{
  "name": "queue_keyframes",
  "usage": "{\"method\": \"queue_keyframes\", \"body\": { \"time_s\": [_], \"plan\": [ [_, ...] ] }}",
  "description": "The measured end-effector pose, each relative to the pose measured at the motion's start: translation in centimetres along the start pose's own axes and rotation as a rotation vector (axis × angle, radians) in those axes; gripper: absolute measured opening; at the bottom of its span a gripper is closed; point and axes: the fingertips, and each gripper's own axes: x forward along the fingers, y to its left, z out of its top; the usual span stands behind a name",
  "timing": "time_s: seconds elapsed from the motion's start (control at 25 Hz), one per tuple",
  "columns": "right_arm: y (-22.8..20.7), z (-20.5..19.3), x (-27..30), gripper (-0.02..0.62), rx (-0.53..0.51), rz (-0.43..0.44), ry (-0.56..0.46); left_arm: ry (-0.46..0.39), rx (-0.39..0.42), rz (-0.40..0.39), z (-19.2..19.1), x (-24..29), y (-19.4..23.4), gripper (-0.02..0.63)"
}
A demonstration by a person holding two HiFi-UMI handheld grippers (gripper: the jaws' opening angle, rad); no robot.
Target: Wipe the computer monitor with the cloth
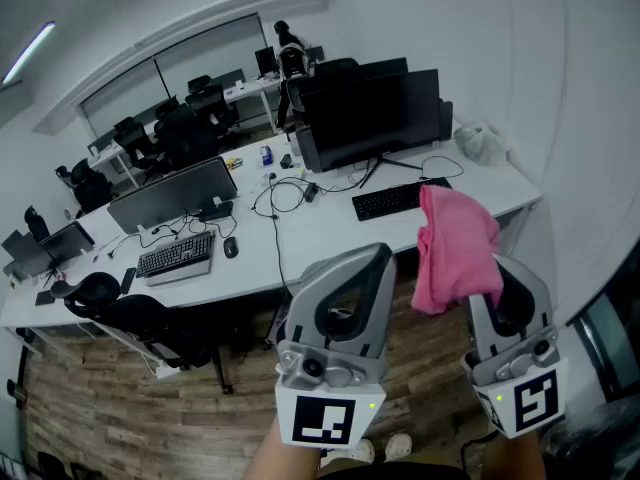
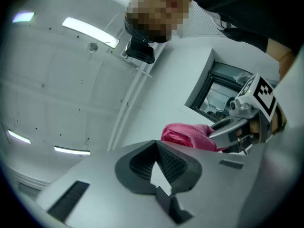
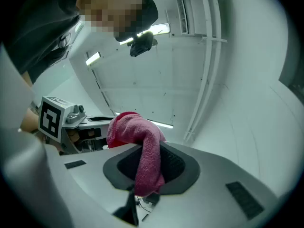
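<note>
The pink cloth (image 1: 455,248) hangs bunched from my right gripper (image 1: 492,268), which is shut on it and held up close to the head camera. In the right gripper view the cloth (image 3: 142,146) drapes over the jaw tips and down between the pads. My left gripper (image 1: 378,256) is raised beside it, shut and holding nothing; its jaw tips meet in the left gripper view (image 2: 156,144). The black computer monitor (image 1: 370,118) stands on the white desk (image 1: 320,233) well ahead of both grippers, its screen dark. Both gripper cameras point up at the ceiling.
A black keyboard (image 1: 395,198) lies in front of the monitor, with loose cables (image 1: 285,193) to its left. Further left are a second monitor (image 1: 170,193), a keyboard (image 1: 178,256) and a mouse (image 1: 230,247). An office chair (image 1: 130,313) stands by the desk.
</note>
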Motion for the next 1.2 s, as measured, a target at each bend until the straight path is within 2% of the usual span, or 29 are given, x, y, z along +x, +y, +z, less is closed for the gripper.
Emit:
{"method": "queue_keyframes", "body": {
  "time_s": [0.28,0.76,0.96,1.2],
  "plan": [
    [-1.8,1.1,-0.1,0.078,-0.005,-0.012,-0.054,-0.051,0.067,0.026,1.4,1.2,-0.9,0.004],
    [-1.7,1.9,-0.7,0.078,0.002,0.006,-0.087,-0.057,0.136,0.033,2.8,1.1,-1.3,0.005],
    [-1.6,1.6,-0.6,0.078,-0.002,0.015,-0.089,-0.058,0.139,0.013,2.7,1.4,-1.9,0.005],
    [-1.6,1.6,-0.2,0.078,-0.001,0.015,-0.112,-0.045,0.187,0.009,2.2,1.6,-2.4,0.005]
  ]
}}
